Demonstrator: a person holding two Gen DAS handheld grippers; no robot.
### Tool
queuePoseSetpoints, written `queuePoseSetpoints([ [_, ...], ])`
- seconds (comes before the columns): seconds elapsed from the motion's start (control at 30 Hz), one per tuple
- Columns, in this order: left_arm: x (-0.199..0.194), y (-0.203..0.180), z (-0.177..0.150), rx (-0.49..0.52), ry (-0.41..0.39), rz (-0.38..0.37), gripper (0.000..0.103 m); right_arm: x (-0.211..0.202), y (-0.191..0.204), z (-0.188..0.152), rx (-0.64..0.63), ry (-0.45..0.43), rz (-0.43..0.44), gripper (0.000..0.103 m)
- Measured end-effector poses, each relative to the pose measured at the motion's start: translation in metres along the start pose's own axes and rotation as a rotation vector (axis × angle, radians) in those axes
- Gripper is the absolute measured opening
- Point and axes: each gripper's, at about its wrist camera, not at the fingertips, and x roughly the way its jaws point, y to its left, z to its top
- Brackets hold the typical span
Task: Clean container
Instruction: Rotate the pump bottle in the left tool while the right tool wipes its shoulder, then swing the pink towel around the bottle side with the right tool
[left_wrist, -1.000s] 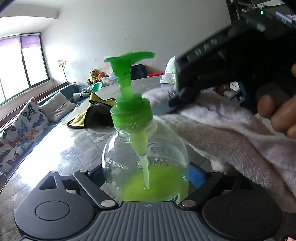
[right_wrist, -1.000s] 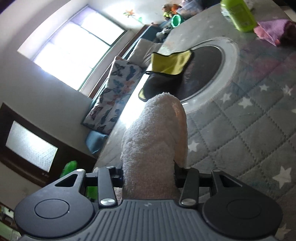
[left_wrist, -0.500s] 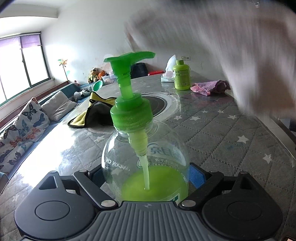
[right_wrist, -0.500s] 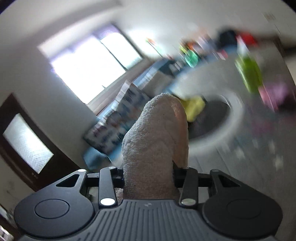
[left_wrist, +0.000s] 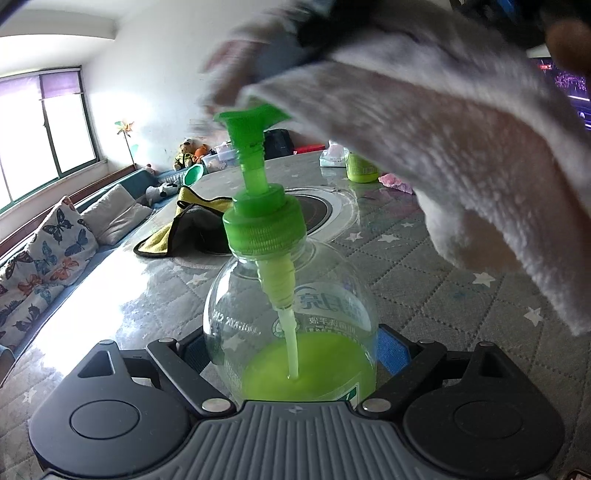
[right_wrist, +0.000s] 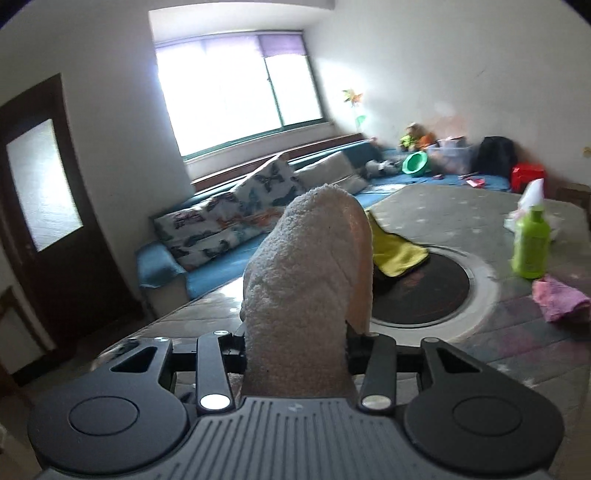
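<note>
The left gripper (left_wrist: 291, 347) clamps the round clear soap bottle (left_wrist: 291, 317), which stands upright over the quilted table (left_wrist: 424, 280). Above and right of the bottle's green pump (left_wrist: 255, 147), the white towel (left_wrist: 443, 147) hangs blurred, perhaps brushing the pump head. The right gripper (right_wrist: 295, 336) is closed narrowly on this towel (right_wrist: 306, 280); its jaws just eased slightly wider.

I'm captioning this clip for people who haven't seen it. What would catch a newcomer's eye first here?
First, the clear pump bottle with its bright green pump head and green liquid, gripped low in the left gripper, filling the left wrist view. Next, the fluffy white towel, blurred, hanging right above the pump; in the right wrist view it bulges from the right gripper. Beyond lies a yellow-and-black cloth on the star-patterned table.
</note>
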Motion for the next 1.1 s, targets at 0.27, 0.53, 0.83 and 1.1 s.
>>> queuePoseSetpoints([
  [0.27, -0.003, 0.010, 0.004, -0.046, 0.022, -0.040, 0.092, 0.005, -0.051, -0.021, 0.187, 0.074, -0.061, 0.042],
  [0.53, -0.003, 0.017, 0.013, -0.074, 0.032, -0.089, 0.088, 0.003, -0.081, -0.084, 0.213, 0.221, -0.156, 0.042],
  [0.83, -0.022, 0.030, 0.051, -0.207, -0.033, -0.178, 0.087, -0.002, -0.070, -0.110, 0.139, 0.251, -0.181, 0.042],
  [1.1, -0.033, 0.030, 0.081, -0.329, -0.108, -0.378, 0.088, -0.006, -0.025, -0.108, -0.015, 0.228, -0.115, 0.042],
])
